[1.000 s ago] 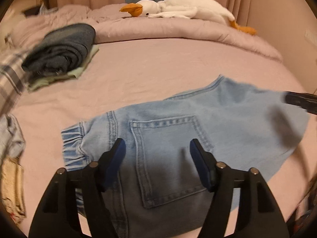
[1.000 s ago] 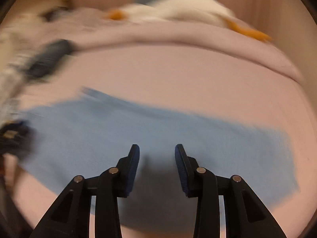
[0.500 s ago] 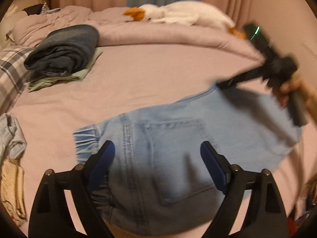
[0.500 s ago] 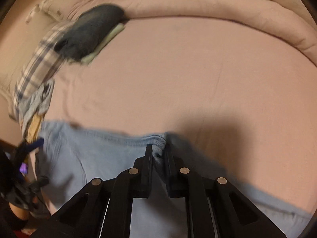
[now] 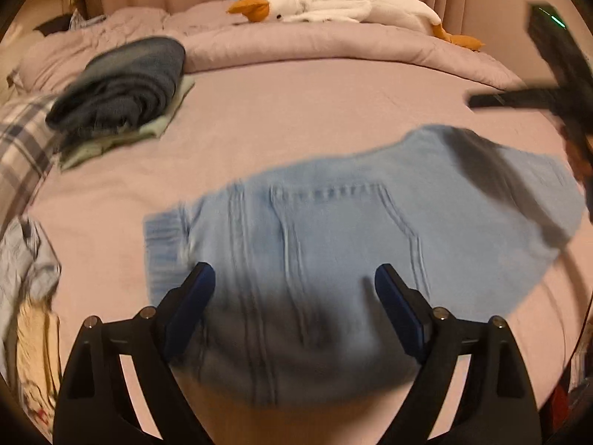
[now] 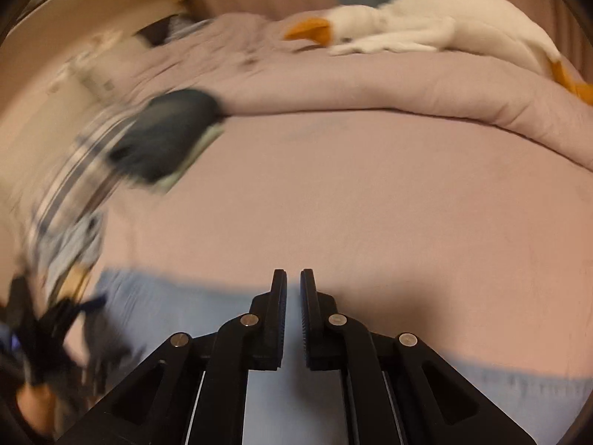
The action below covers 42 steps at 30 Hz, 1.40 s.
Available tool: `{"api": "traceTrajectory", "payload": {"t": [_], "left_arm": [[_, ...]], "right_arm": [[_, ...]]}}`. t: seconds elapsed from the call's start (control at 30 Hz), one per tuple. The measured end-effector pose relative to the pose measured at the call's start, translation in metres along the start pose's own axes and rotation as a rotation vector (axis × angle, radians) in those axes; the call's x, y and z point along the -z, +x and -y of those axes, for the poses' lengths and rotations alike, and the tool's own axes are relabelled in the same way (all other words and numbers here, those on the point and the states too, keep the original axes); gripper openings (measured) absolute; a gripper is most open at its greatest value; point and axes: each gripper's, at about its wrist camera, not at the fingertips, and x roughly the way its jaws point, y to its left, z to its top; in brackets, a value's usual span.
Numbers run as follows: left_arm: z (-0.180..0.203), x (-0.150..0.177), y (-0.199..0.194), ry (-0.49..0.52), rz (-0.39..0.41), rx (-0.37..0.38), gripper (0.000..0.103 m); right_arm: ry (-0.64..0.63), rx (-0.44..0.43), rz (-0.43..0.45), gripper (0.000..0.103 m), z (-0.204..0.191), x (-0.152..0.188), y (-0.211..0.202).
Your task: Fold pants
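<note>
Light blue denim pants (image 5: pixel 333 244) lie folded on the pink bed, back pocket up, elastic waistband at the left. My left gripper (image 5: pixel 294 296) is wide open and empty, hovering over the near part of the pants. My right gripper (image 6: pixel 293 296) has its jaws nearly together with a thin gap; nothing shows between the tips. It is above the far edge of the pants (image 6: pixel 178 296). In the left wrist view it appears as a blurred black shape (image 5: pixel 556 85) lifted at the upper right, clear of the pants.
A stack of folded dark blue and pale green clothes (image 5: pixel 122 85) sits at the back left of the bed (image 5: pixel 315 111). A white plush goose (image 5: pixel 333 3) lies on the rolled duvet. Plaid fabric (image 5: pixel 18 148) and crumpled clothes (image 5: pixel 26 278) lie at the left edge.
My right gripper closed at the pants' far edge half a second ago, then lifted away from the cloth. My left gripper opened wider and drew back slightly. The pants stayed flat.
</note>
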Motion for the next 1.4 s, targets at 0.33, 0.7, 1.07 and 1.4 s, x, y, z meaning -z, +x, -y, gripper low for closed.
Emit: {"api": "traceTrajectory", "payload": {"t": [0.33,0.7,1.07,1.4], "left_arm": [[-0.009,0.015,-0.041,-0.021,0.053,-0.013,0.086],[0.053,0.031,0.012,0.059,0.000,0.002,0.086],[0.058,0.025,-0.024,0.014,0.016,0.116,0.086],[0.157,-0.024,0.007,-0.044,-0.057,0.440,0.086]], "right_arm": [[-0.177,0.076,-0.151,0.007,-0.048,0.134,-0.023],[-0.025,-0.072,-0.019,0.008,-0.081,0.169,-0.014],[0.535,0.049,0.254,0.031,0.082,0.226,-0.156],[0.973,0.272,0.431,0.048,0.221,0.287,-0.205]]}}
